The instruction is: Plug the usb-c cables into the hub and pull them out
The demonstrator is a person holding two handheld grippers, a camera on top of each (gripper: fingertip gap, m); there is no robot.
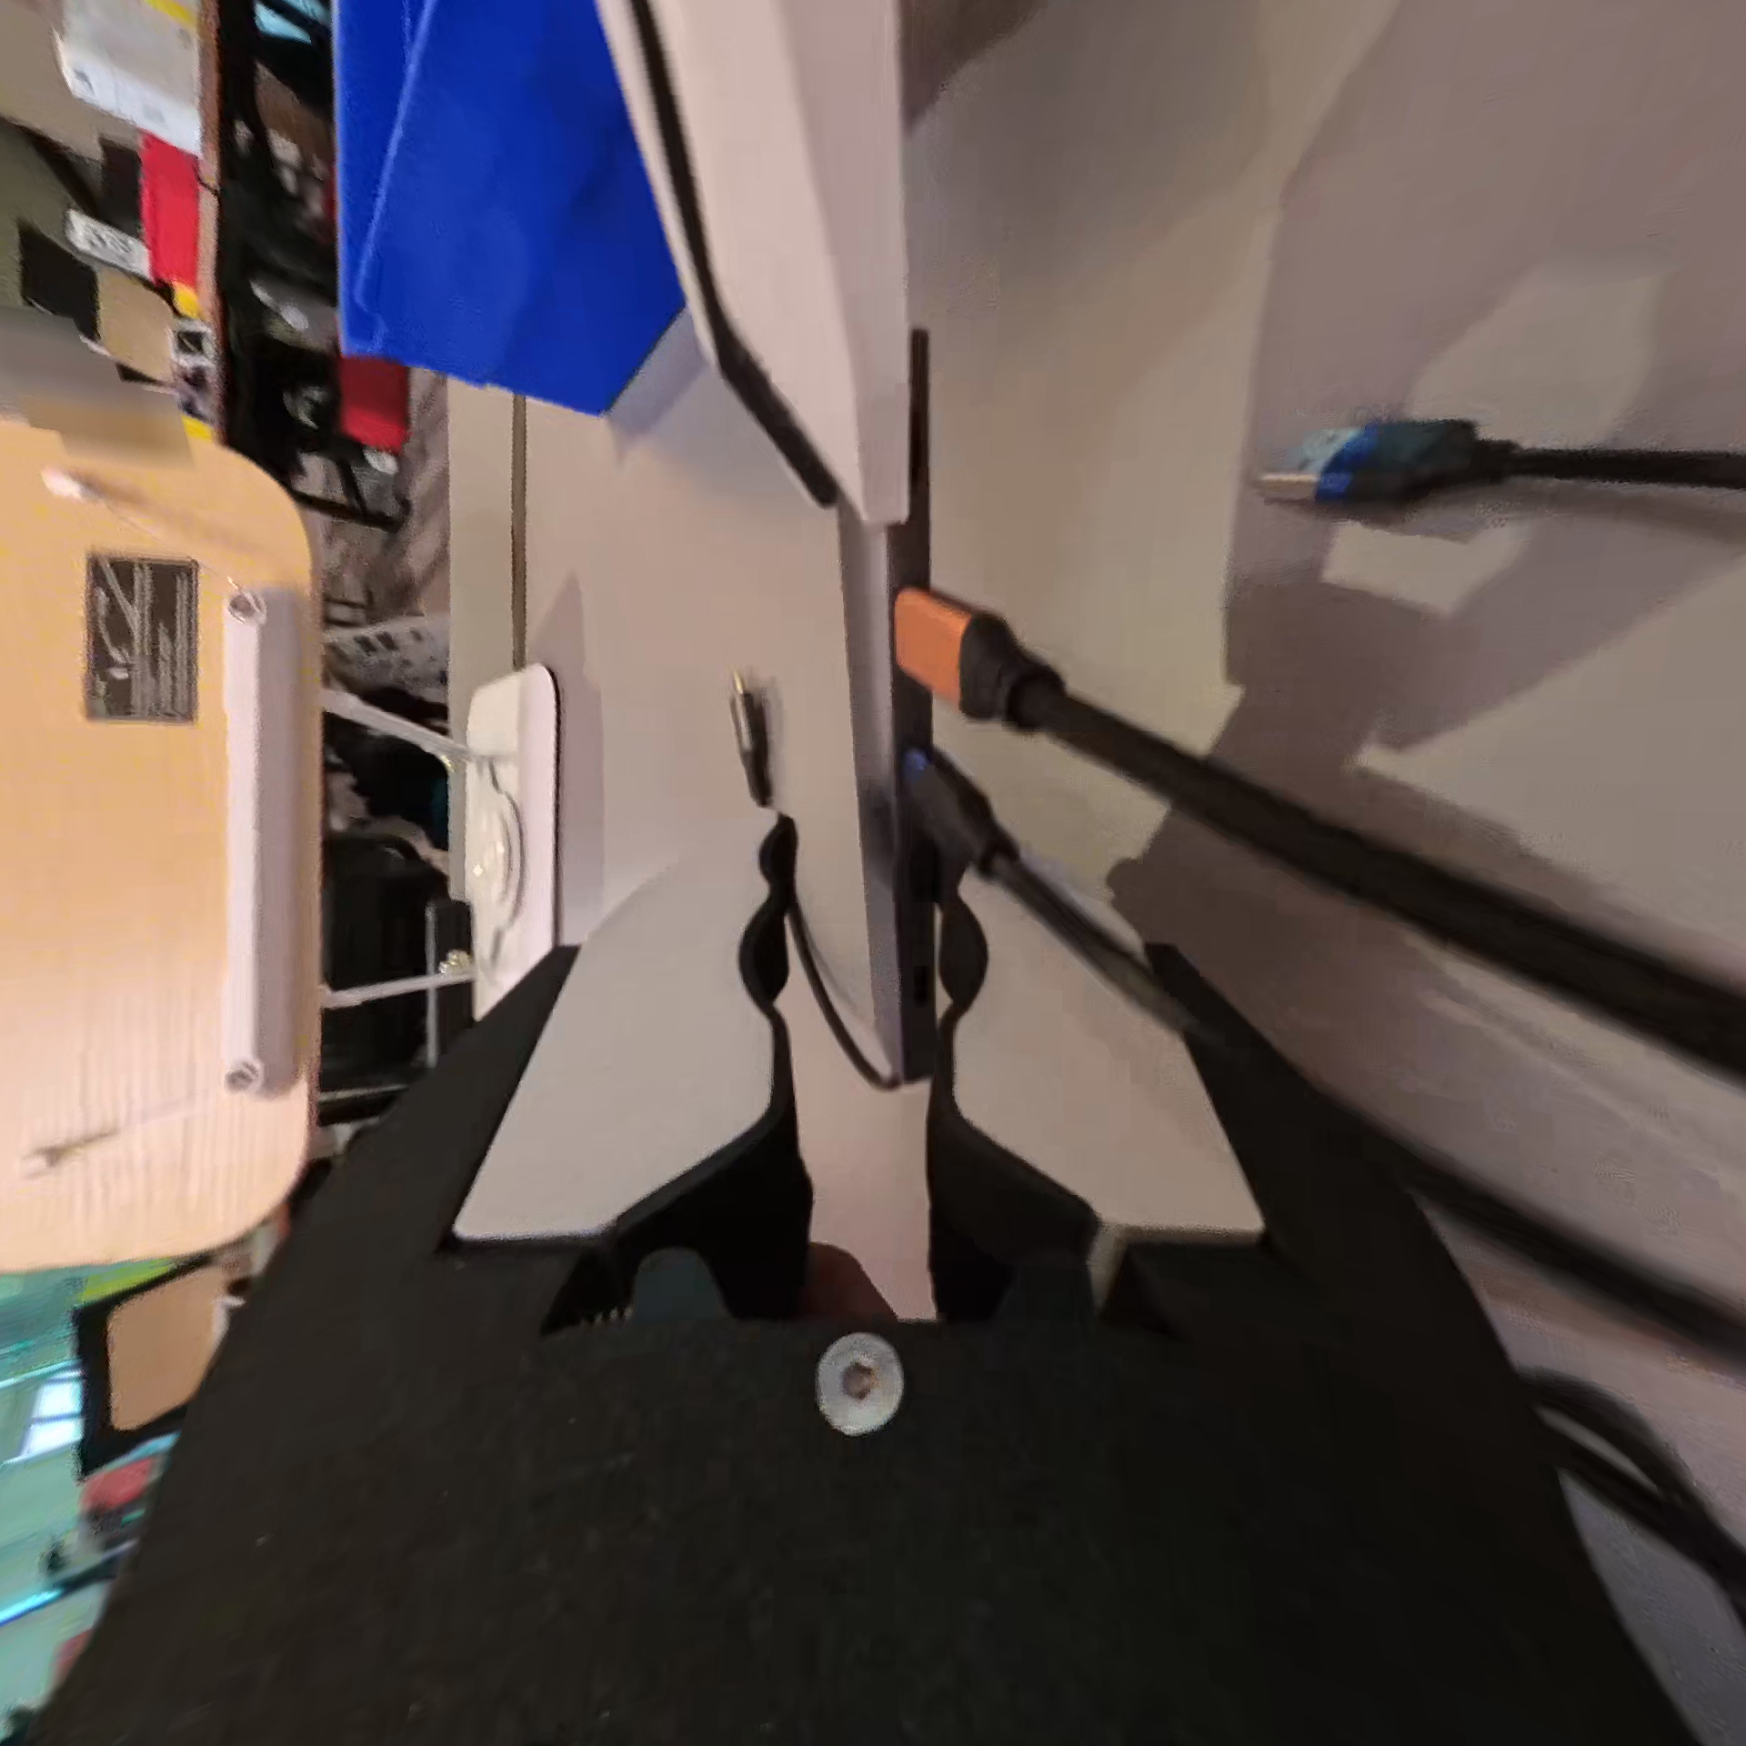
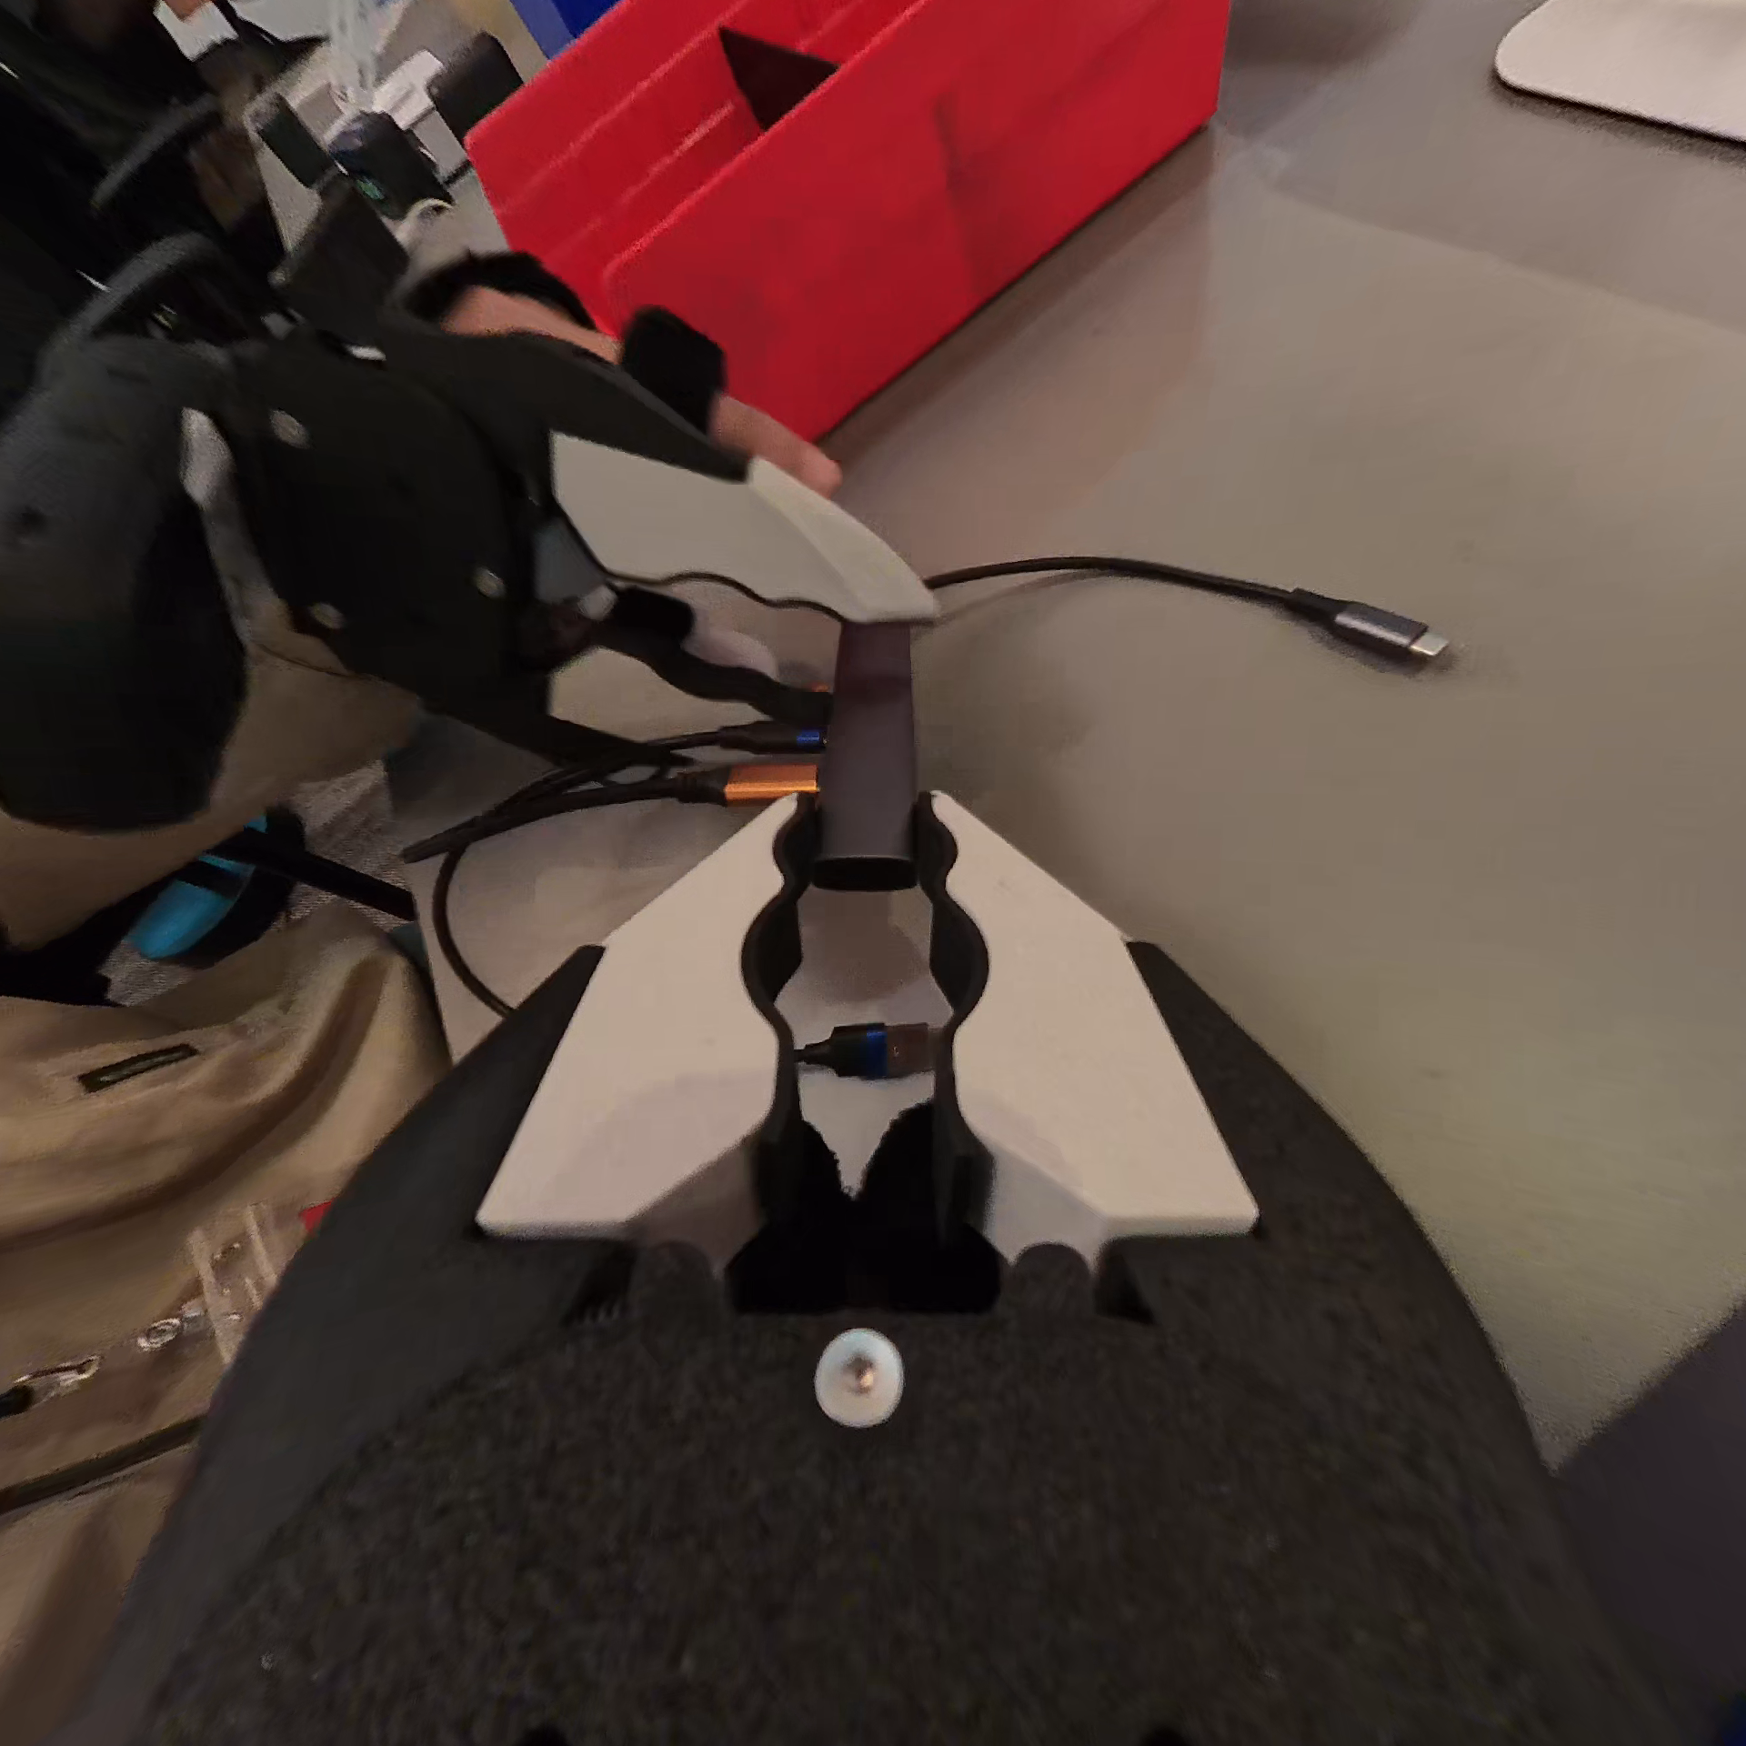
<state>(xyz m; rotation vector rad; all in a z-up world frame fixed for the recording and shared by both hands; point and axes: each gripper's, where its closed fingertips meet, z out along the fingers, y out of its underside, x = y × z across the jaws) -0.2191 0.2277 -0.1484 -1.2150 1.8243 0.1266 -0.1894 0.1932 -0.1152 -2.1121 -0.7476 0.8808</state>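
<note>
On the grey table, the right gripper clamps the near end of the dark hub while the left gripper pinches its far end. Orange plug and blue plug sit in the hub's side; another blue plug lies loose nearby.

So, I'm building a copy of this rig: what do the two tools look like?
Both match. The right tool has pale grey wedge-shaped fingers with black wavy inner pads, set on a black, rough-textured body with one silver screw in the middle. The left tool looks the same. The person's hand wears a black strap.
</note>
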